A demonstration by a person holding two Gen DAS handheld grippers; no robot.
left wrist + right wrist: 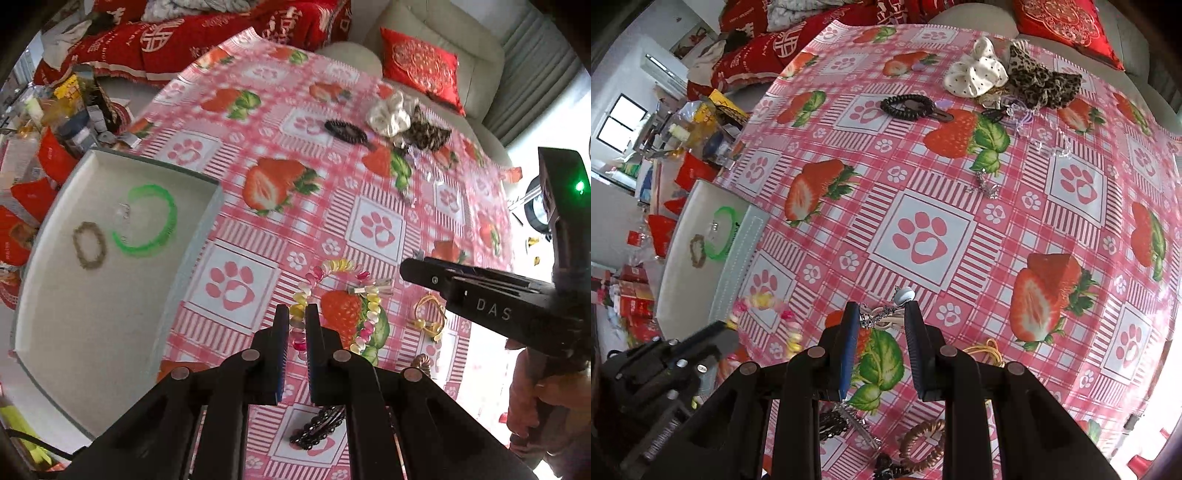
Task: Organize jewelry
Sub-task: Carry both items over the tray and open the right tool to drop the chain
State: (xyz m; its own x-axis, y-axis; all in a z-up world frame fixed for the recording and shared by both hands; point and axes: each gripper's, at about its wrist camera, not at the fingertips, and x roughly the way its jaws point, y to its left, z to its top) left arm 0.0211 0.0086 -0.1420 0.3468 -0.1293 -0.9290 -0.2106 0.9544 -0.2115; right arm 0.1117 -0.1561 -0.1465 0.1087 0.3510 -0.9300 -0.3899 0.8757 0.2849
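Observation:
A grey tray (92, 295) sits at the table's left and holds a green spiral band (147, 221) and a brown bracelet (88, 245); the tray also shows in the right wrist view (679, 280). My left gripper (297, 314) is nearly shut around a strand of a pastel bead necklace (343, 266) lying on the cloth. My right gripper (881, 314) is open over a cluster of silver clips with a white bead (886, 314). The right gripper's body (480, 291) shows in the left wrist view.
A yellow band (428, 314), a black beaded clip (317, 428), a copper spiral band (923, 443), a black coil tie (907, 105), white (975, 74) and leopard (1041, 81) scrunchies and a clear chain (1045, 147) lie on the strawberry cloth. Clutter stands left of the table.

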